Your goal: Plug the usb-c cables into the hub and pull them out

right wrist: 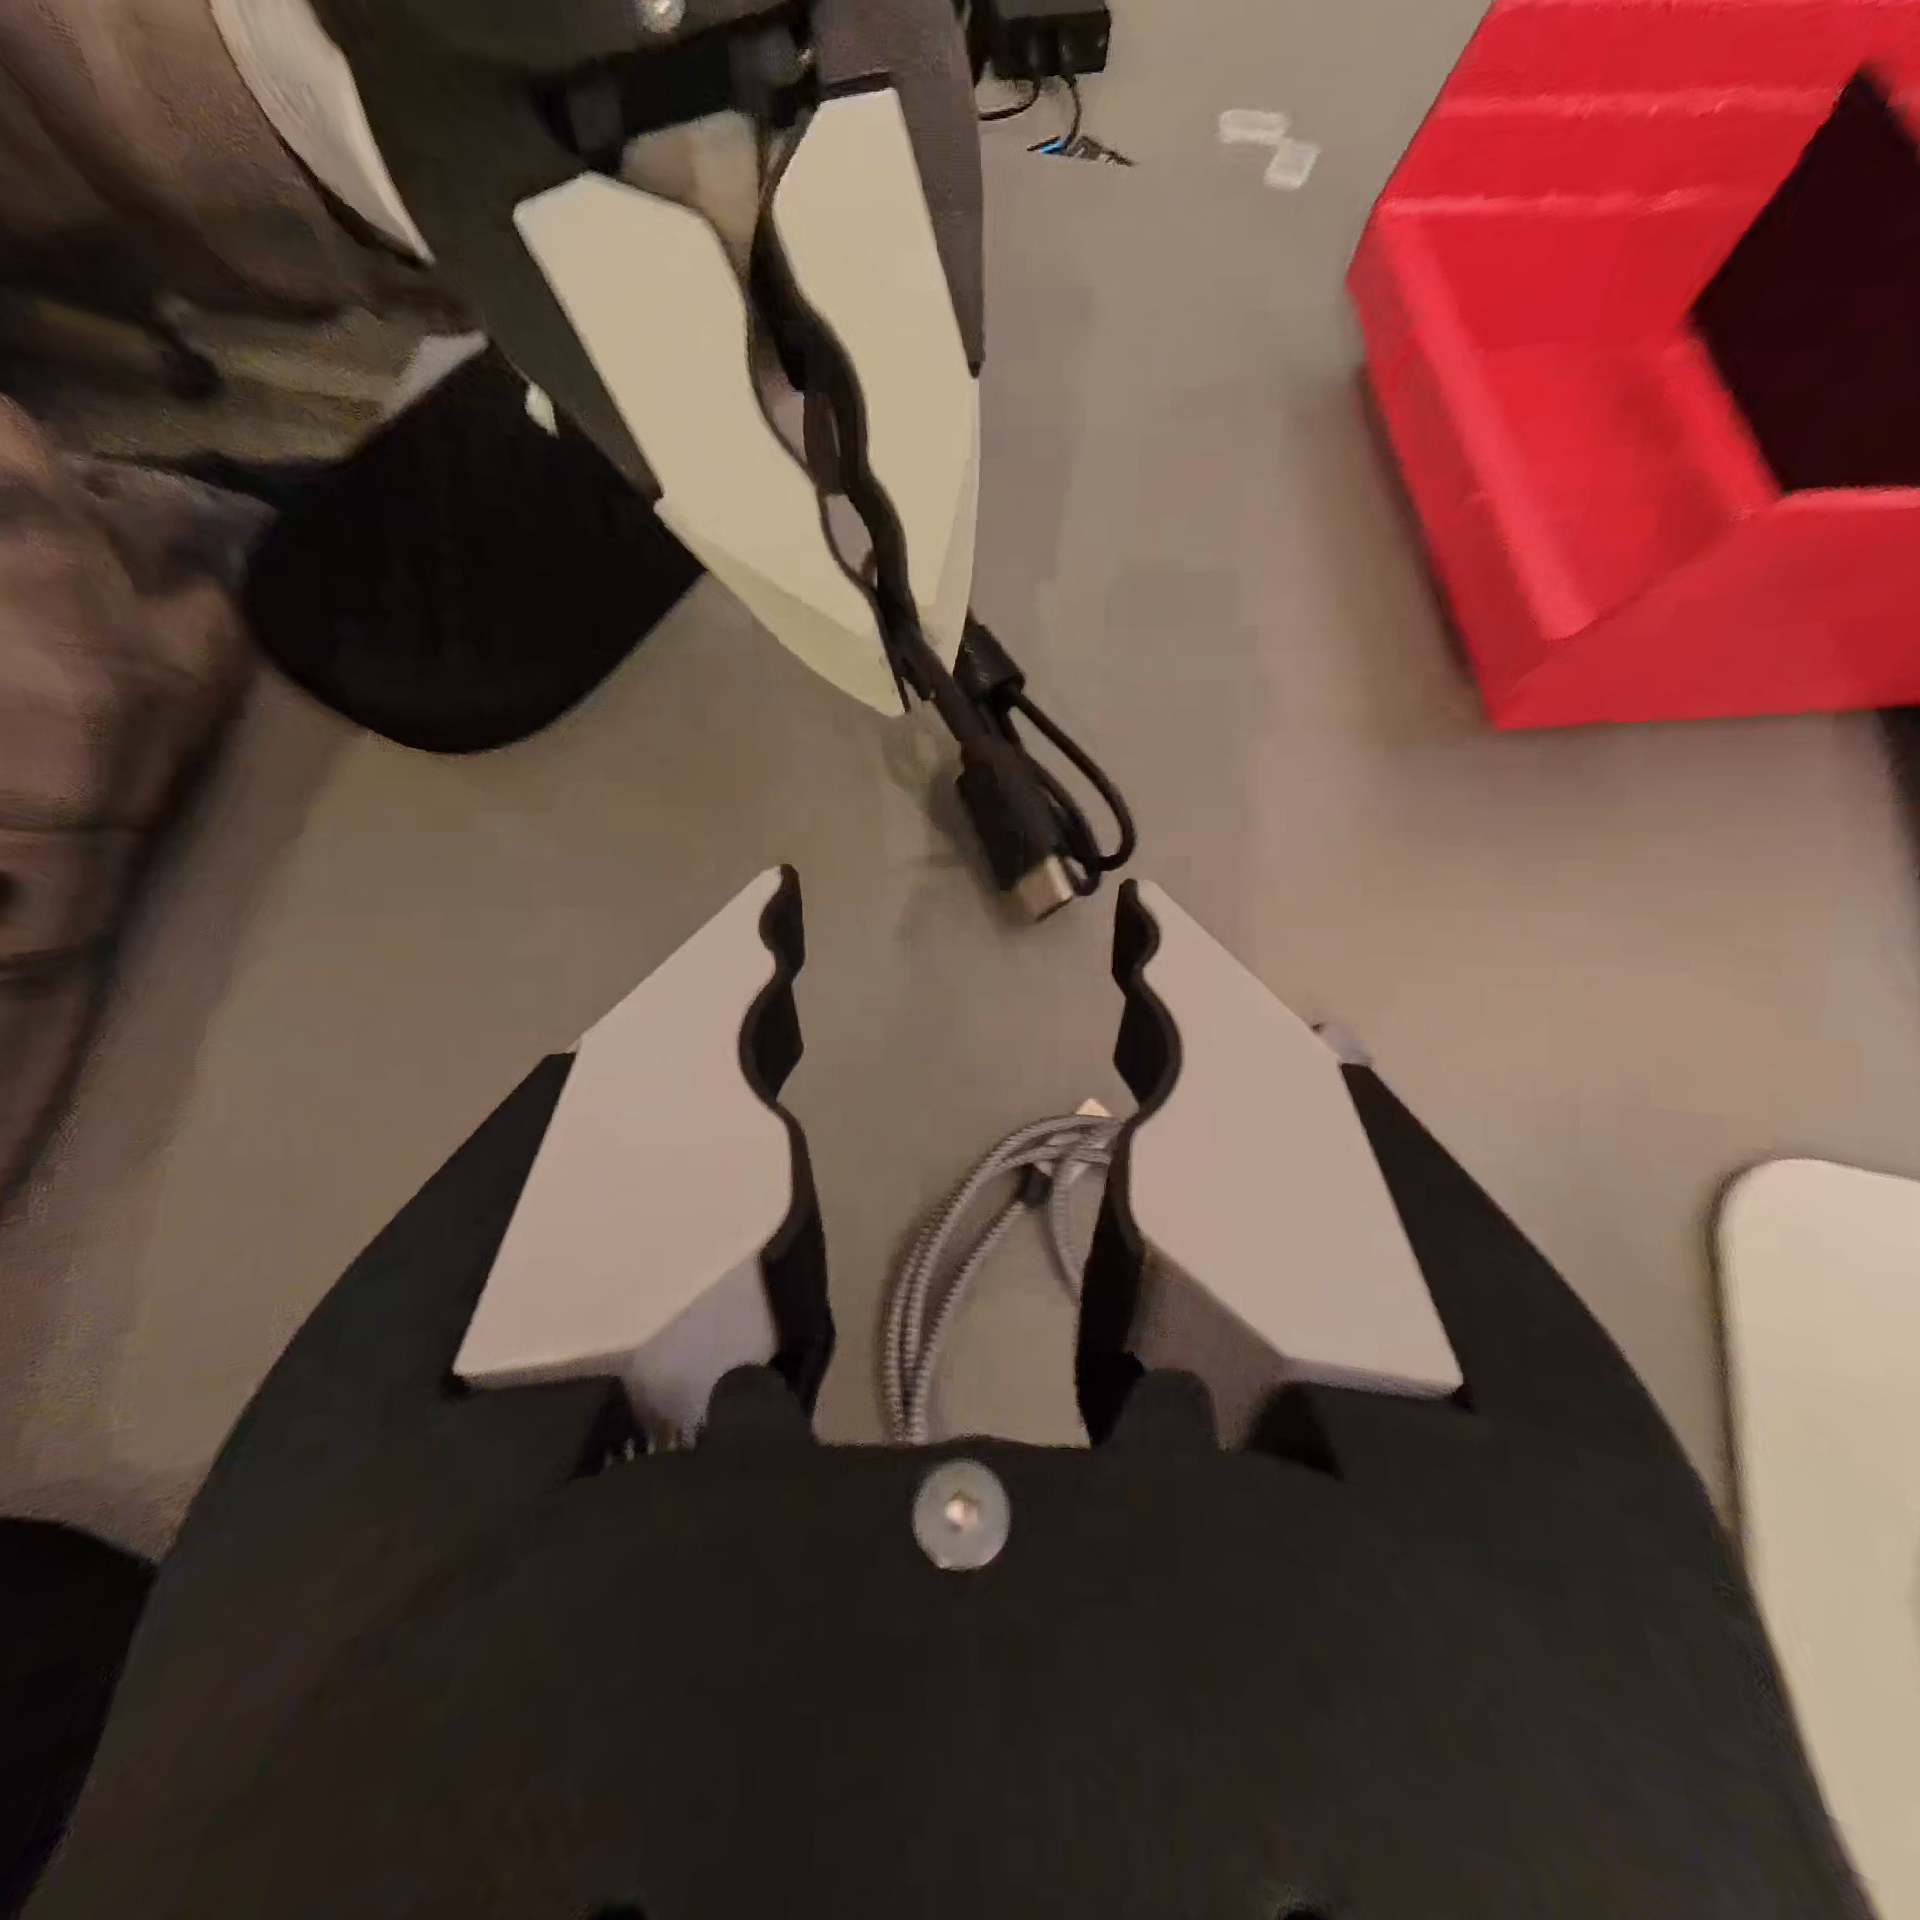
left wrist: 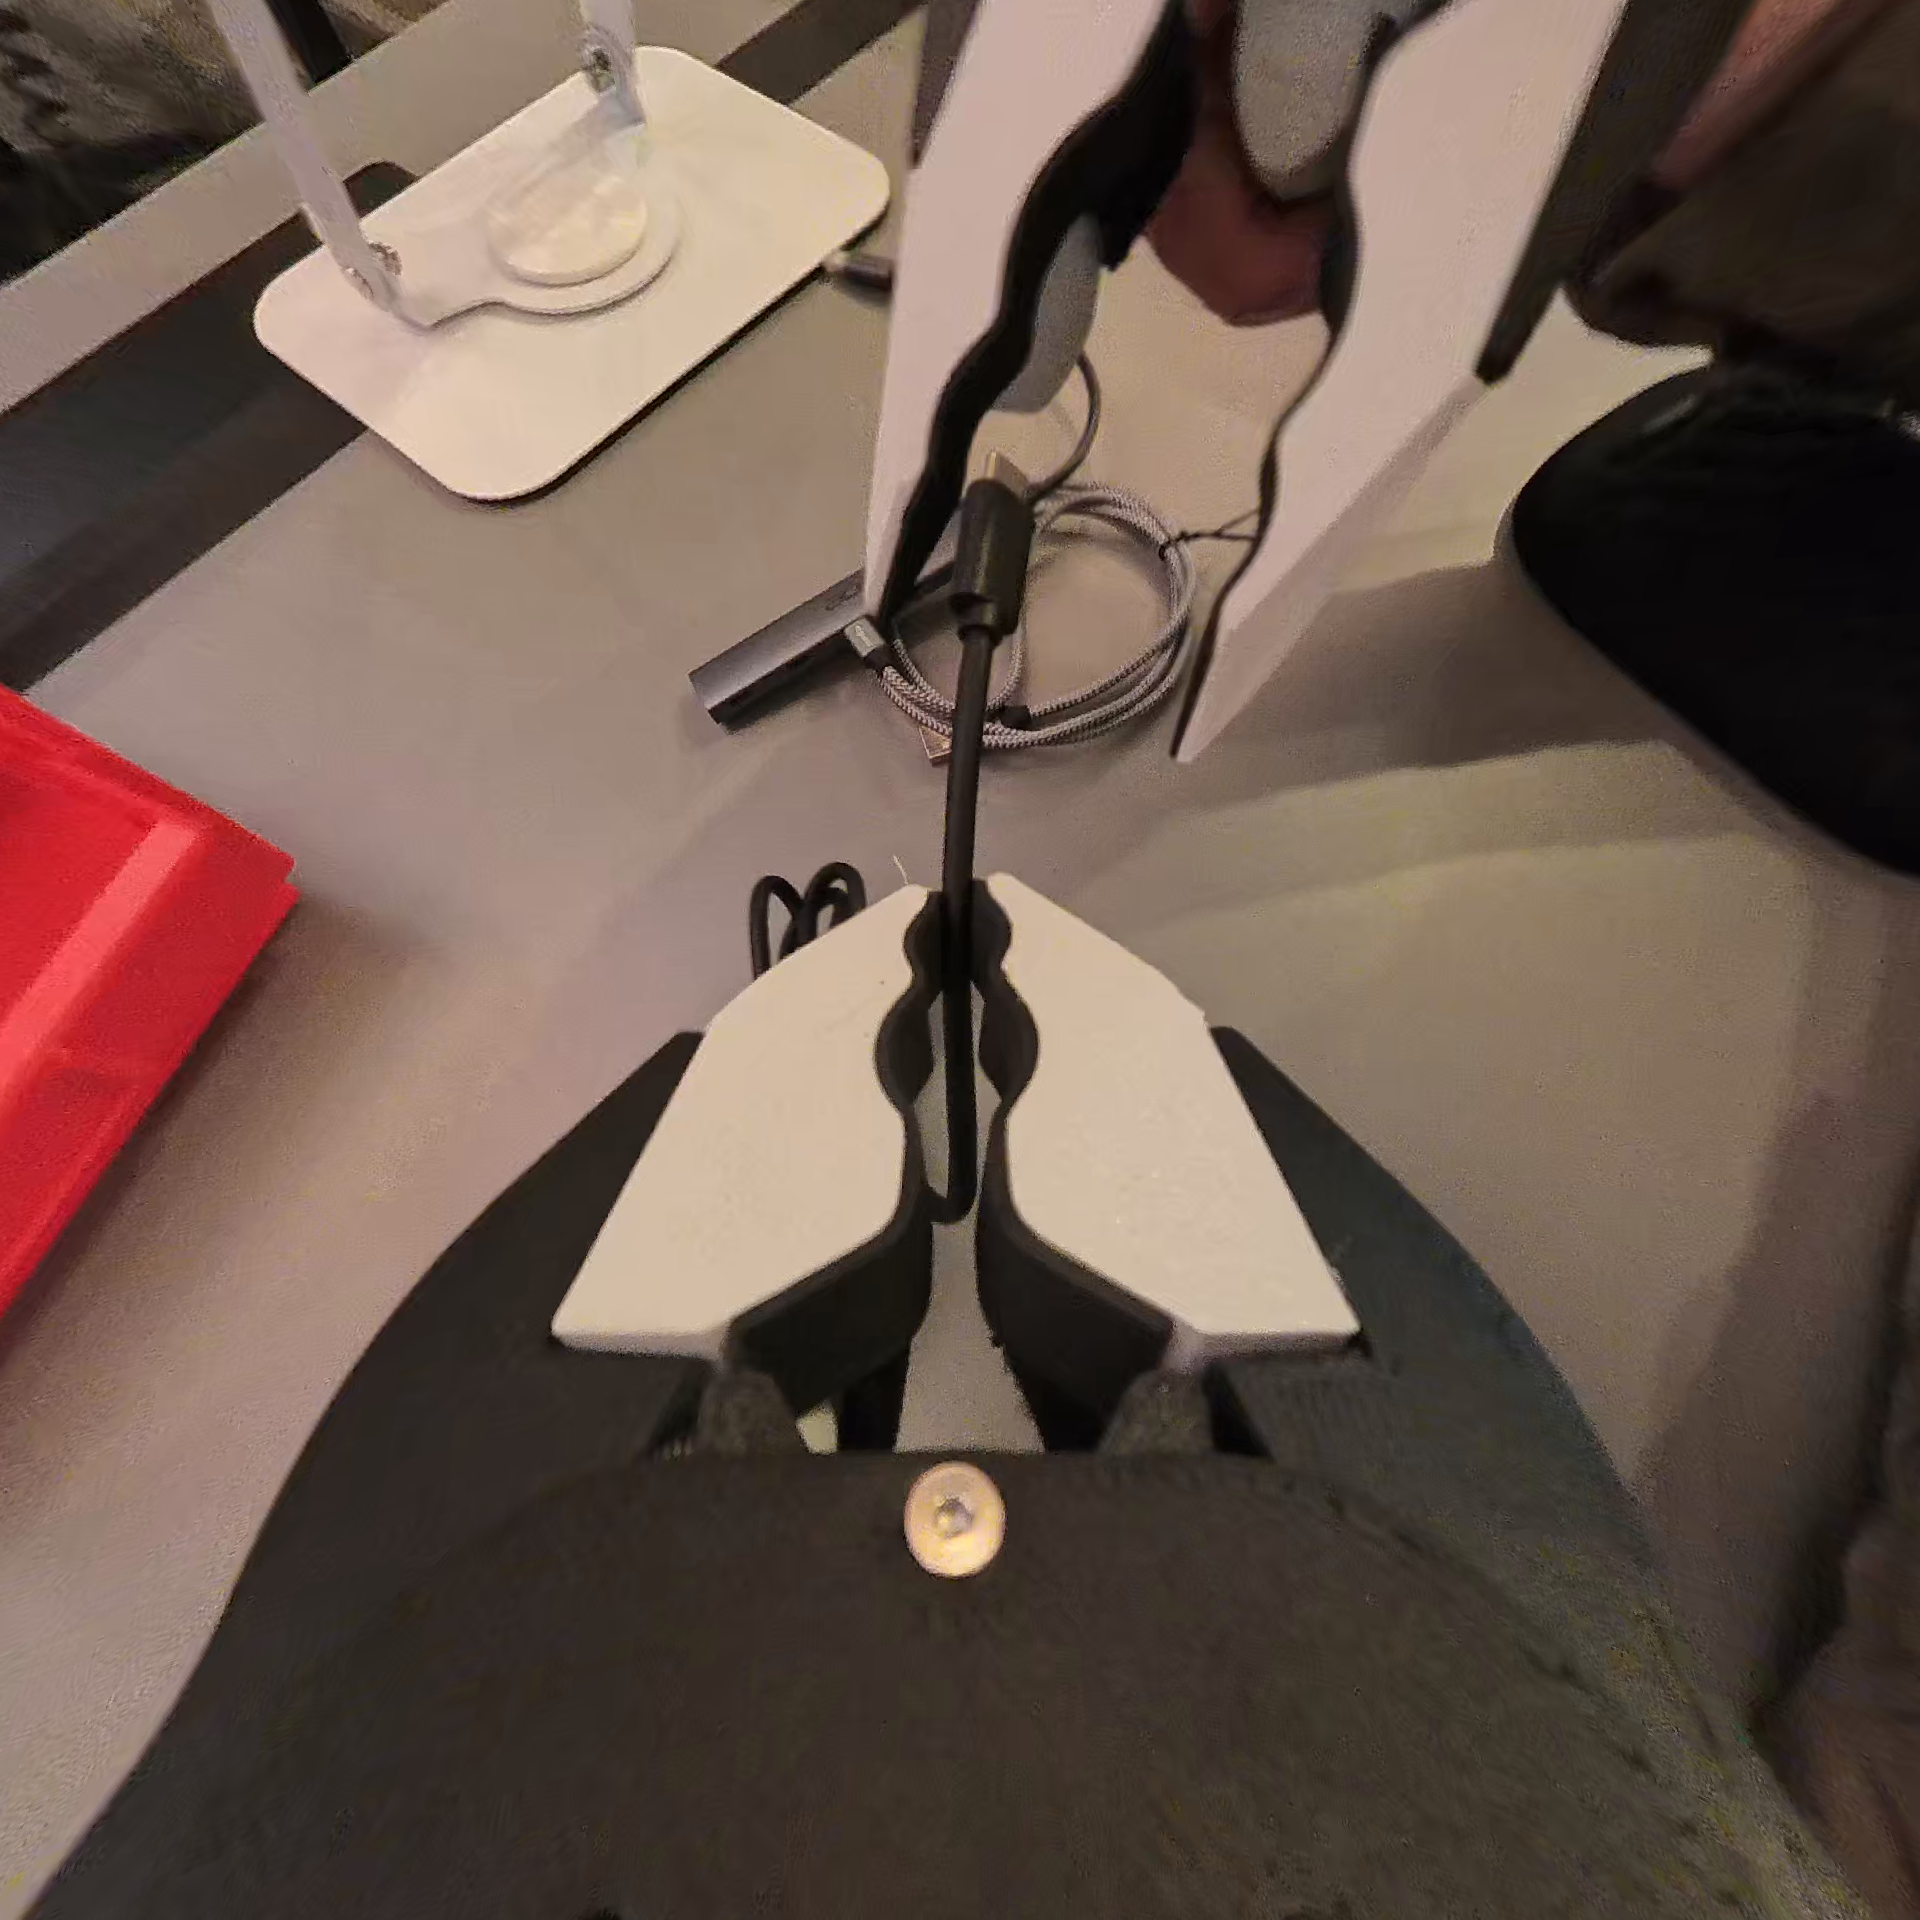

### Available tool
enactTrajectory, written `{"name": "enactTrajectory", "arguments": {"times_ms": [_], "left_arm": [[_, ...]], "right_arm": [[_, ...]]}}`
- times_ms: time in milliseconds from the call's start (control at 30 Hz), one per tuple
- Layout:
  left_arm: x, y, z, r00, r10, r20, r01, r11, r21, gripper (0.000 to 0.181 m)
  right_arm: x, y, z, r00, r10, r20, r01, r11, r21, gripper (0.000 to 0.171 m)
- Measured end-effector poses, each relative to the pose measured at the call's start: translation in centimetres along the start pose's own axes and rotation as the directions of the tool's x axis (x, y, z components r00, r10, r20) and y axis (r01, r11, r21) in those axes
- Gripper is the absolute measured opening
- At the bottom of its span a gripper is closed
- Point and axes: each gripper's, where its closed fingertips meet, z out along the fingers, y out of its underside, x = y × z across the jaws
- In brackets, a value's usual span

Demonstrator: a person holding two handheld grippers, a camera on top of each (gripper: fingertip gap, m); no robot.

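Left tongs (left wrist: pixel 951 899) pinch the black USB-C cable (left wrist: pixel 961 769), plug (left wrist: pixel 992 540) raised between the wide-spread, empty right tongs (right wrist: pixel 961 894). The grey hub (left wrist: pixel 774 665) lies on the worktop (left wrist: pixel 468 727) beside a braided cable (left wrist: pixel 1091 644) coil; whether that one is plugged in is unclear. Black cable not yet inserted. Nothing shows in the red bin (right wrist: pixel 1621 416).

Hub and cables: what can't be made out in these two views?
- Hub: left wrist view, its far end and ports are hidden behind the right gripper's white finger.
- Braided grey cable: right wrist view, cut off under the gripper body.
- Black cable: its trailing end disappears inside the left gripper.
- Left edge, right wrist view: motion-blurred.
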Motion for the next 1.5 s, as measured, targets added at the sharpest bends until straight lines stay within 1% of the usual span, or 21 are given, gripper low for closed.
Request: {"name": "enactTrajectory", "arguments": {"times_ms": [133, 167, 200, 267, 333, 433, 500, 600, 667, 733, 833, 967, 1067, 1133, 1200, 1300, 1367, 1500], "left_arm": [[0.0, -0.6, -1.1, 0.992, -0.123, -0.036, 0.126, 0.99, 0.066, 0.004], [-0.1, -0.7, -1.3, 0.987, -0.153, -0.041, 0.156, 0.985, 0.079, 0.004], [-0.2, -0.7, -1.5, 0.981, -0.186, -0.05, 0.19, 0.978, 0.09, 0.004], [-0.2, -0.8, -1.9, 0.967, -0.244, -0.074, 0.252, 0.961, 0.115, 0.003], [-0.2, -1.0, -2.2, 0.953, -0.287, -0.099, 0.299, 0.945, 0.135, 0.004], [-0.9, -1.0, -2.7, 0.937, -0.339, -0.09, 0.349, 0.923, 0.16, 0.004], [-1.3, -1.3, -3.2, 0.926, -0.364, -0.095, 0.376, 0.907, 0.192, 0.004], [-2.2, -1.4, -4.1, 0.914, -0.399, -0.08, 0.406, 0.884, 0.231, 0.004], [-2.9, -1.5, -4.8, 0.903, -0.424, -0.067, 0.426, 0.868, 0.256, 0.004], [-3.8, -1.4, -5.5, 0.892, -0.45, -0.047, 0.444, 0.851, 0.279, 0.004], [-4.6, -1.2, -6.5, 0.882, -0.471, -0.019, 0.455, 0.84, 0.297, 0.004], [-5.0, -1.6, -7.3, 0.867, -0.497, -0.035, 0.481, 0.816, 0.322, 0.004], [-5.2, -1.9, -7.4, 0.854, -0.517, -0.056, 0.505, 0.798, 0.328, 0.004], [-5.1, -2.0, -7.2, 0.853, -0.518, -0.069, 0.511, 0.798, 0.319, 0.004], [-5.2, -1.9, -7.0, 0.855, -0.515, -0.053, 0.505, 0.807, 0.307, 0.004], [-4.4, -1.5, -6.3, 0.869, -0.491, -0.063, 0.491, 0.837, 0.242, 0.004], [-3.9, -1.4, -6.0, 0.872, -0.484, -0.07, 0.486, 0.846, 0.22, 0.004], [-3.2, -1.3, -5.6, 0.862, -0.494, -0.111, 0.506, 0.841, 0.192, 0.004]], "right_arm": [[0.7, -0.9, -0.2, 0.991, -0.083, -0.106, 0.086, 0.996, 0.018, 0.067], [1.2, -1.3, -0.3, 0.983, -0.103, -0.151, 0.108, 0.994, 0.026, 0.072], [2.0, -1.7, -0.5, 0.971, -0.115, -0.212, 0.124, 0.992, 0.028, 0.081], [3.1, -2.4, -1.0, 0.938, -0.15, -0.312, 0.163, 0.987, 0.014, 0.083], [3.7, -3.2, -1.4, 0.89, -0.229, -0.393, 0.238, 0.971, -0.028, 0.077], [3.8, -4.5, -1.6, 0.821, -0.351, -0.45, 0.353, 0.932, -0.085, 0.055], [3.6, -4.8, -1.3, 0.811, -0.402, -0.426, 0.39, 0.913, -0.12, 0.04], [4.1, -6.4, -1.2, 0.828, -0.386, -0.406, 0.386, 0.918, -0.085, 0.029], [5.1, -8.3, -1.8, 0.828, -0.365, -0.427, 0.382, 0.923, -0.048, 0.033], [5.7, -10.3, -2.4, 0.823, -0.354, -0.445, 0.393, 0.919, -0.004, 0.048], [6.8, -12.0, -2.9, 0.783, -0.379, -0.493, 0.431, 0.902, -0.01, 0.064], [6.2, -12.4, -2.4, 0.714, -0.448, -0.538, 0.53, 0.848, -0.002, 0.052], [5.2, -11.5, -0.9, 0.636, -0.552, -0.539, 0.617, 0.783, -0.074, 0.047], [5.1, -11.2, -0.1, 0.593, -0.59, -0.549, 0.644, 0.756, -0.118, 0.046], [5.1, -11.3, 0.1, 0.569, -0.589, -0.574, 0.655, 0.747, -0.118, 0.045], [5.9, -11.0, 0.0, 0.52, -0.595, -0.613, 0.656, 0.738, -0.159, 0.044], [6.1, -10.7, 0.0, 0.489, -0.616, -0.618, 0.667, 0.721, -0.191, 0.038], [5.6, -10.5, 0.3, 0.401, -0.681, -0.613, 0.709, 0.655, -0.264, 0.01]]}}
